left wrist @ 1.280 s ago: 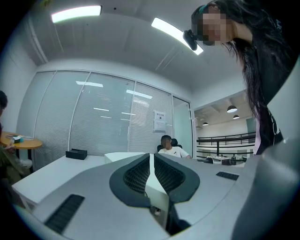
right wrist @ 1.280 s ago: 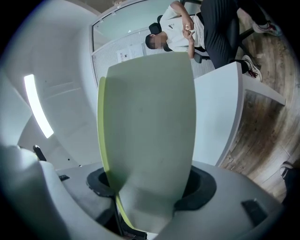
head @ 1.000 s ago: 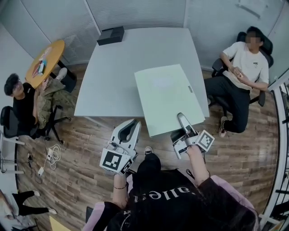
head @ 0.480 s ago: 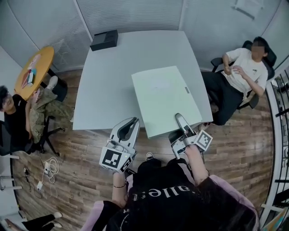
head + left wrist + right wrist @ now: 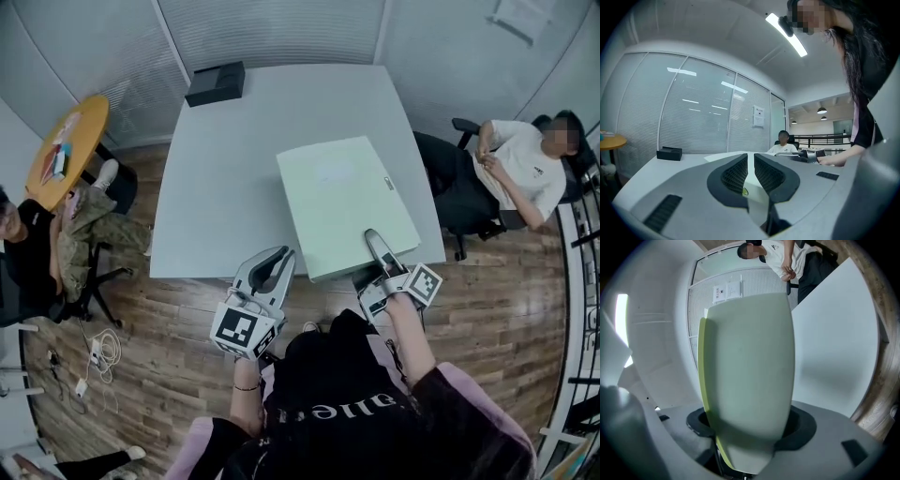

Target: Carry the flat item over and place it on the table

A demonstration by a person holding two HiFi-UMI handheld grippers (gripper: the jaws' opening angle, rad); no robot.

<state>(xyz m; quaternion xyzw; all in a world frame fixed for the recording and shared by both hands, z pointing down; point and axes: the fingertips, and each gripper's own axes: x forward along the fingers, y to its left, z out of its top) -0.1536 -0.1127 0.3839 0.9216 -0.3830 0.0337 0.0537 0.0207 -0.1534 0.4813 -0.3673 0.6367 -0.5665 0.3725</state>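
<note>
We note the right tool (image 5: 377, 246) gripping the green folder (image 5: 342, 197) by its near edge, over the near right of the worktop (image 5: 225, 169), left tool (image 5: 277, 258) closed and empty; placing seems at hand, so next we lower it flat and release.

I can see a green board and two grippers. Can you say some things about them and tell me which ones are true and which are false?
1. The right gripper holds the green board by its near edge. True.
2. The left gripper grips the board too. False: its jaws are shut on nothing, off to the board's side.
3. The black box lies on top of the board. False: it sits at a far corner of the white table, apart from the board.
4. A person in a white shirt sits beside the table. True.
</note>
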